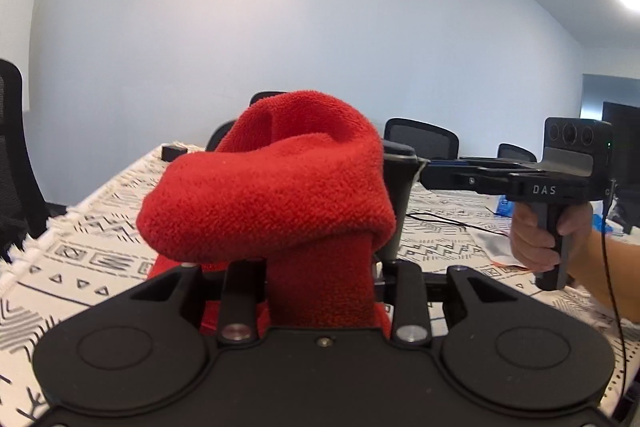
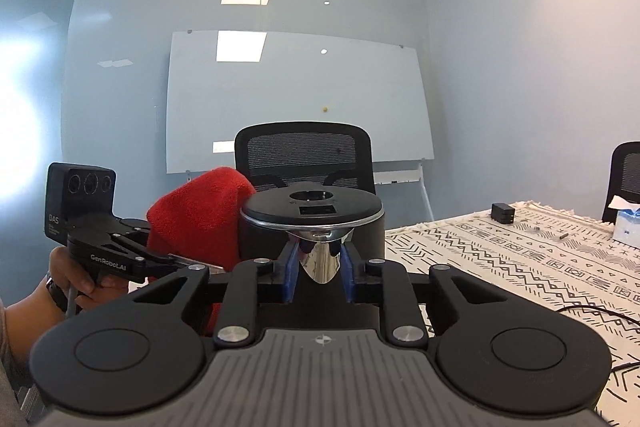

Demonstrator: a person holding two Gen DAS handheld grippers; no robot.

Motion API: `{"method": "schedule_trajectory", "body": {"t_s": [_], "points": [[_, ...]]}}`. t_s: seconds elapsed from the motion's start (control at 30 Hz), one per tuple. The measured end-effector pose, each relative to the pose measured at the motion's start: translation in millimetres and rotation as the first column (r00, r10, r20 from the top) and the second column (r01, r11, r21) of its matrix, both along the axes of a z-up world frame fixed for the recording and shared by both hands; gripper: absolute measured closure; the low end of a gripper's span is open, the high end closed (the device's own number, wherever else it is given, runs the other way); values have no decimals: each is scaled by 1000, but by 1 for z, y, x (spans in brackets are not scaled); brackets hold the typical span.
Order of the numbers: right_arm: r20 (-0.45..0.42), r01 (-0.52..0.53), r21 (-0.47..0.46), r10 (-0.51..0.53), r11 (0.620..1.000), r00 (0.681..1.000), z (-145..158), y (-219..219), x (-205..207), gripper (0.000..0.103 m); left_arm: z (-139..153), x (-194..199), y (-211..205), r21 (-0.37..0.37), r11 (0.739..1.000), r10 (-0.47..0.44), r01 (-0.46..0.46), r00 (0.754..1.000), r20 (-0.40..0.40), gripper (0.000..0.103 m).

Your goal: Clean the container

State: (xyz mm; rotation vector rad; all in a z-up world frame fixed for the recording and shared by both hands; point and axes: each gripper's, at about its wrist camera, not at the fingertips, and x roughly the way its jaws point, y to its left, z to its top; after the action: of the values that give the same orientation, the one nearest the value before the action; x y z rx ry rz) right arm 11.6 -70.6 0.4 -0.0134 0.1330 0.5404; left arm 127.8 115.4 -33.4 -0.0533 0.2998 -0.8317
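My left gripper (image 1: 320,267) is shut on a red fleece cloth (image 1: 272,183) that bulges up over its fingers and hides them. The cloth presses against the left side of a black container (image 1: 398,195), mostly hidden behind it. In the right wrist view the container (image 2: 312,227) is a black cylinder with a flat lid and a shiny metal spout. My right gripper (image 2: 318,267) is shut on that spout with its blue pads. The red cloth (image 2: 200,215) and the left gripper (image 2: 216,269) touch the container's left side.
A white tablecloth with black patterns (image 2: 520,259) covers the table. A small black box (image 2: 503,213) and a tissue box (image 2: 626,223) lie far right. A black cable (image 1: 452,223) runs across the cloth. Office chairs (image 2: 304,159) stand around the table; a whiteboard (image 2: 296,99) stands behind.
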Motion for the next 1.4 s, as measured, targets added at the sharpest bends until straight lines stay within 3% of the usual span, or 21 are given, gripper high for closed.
{"method": "schedule_trajectory", "body": {"t_s": [0.2, 0.37, 0.63, 0.9, 1.1, 1.4], "points": [[19, 44, -21, -44, 999, 999, -2, 9, -6, 81, -3, 5, -10, 59, 998, 19, -18, 1000, -17, 71], [28, 56, 3, -57, 998, 998, -7, 13, -7, 81, 14, 2, -12, 37, 999, 12, -13, 1000, 20, 71], [39, 64, 13, -64, 998, 997, -12, 14, -4, 81, -8, 2, -23, 61, 997, 39, -36, 999, -35, 72], [47, 72, 4, -72, 997, 996, -13, 19, -1, 81, 22, -6, -20, 33, 999, -1, -1, 999, 40, 72], [54, 84, -4, -84, 996, 995, -14, 23, -1, 81, -2, -5, -30, 75, 997, 7, -6, 1000, -14, 72], [64, 79, -28, -77, 997, 995, -14, 32, -2, 81, 15, -4, -33, 74, 997, 27, -29, 999, 23, 72]]}}
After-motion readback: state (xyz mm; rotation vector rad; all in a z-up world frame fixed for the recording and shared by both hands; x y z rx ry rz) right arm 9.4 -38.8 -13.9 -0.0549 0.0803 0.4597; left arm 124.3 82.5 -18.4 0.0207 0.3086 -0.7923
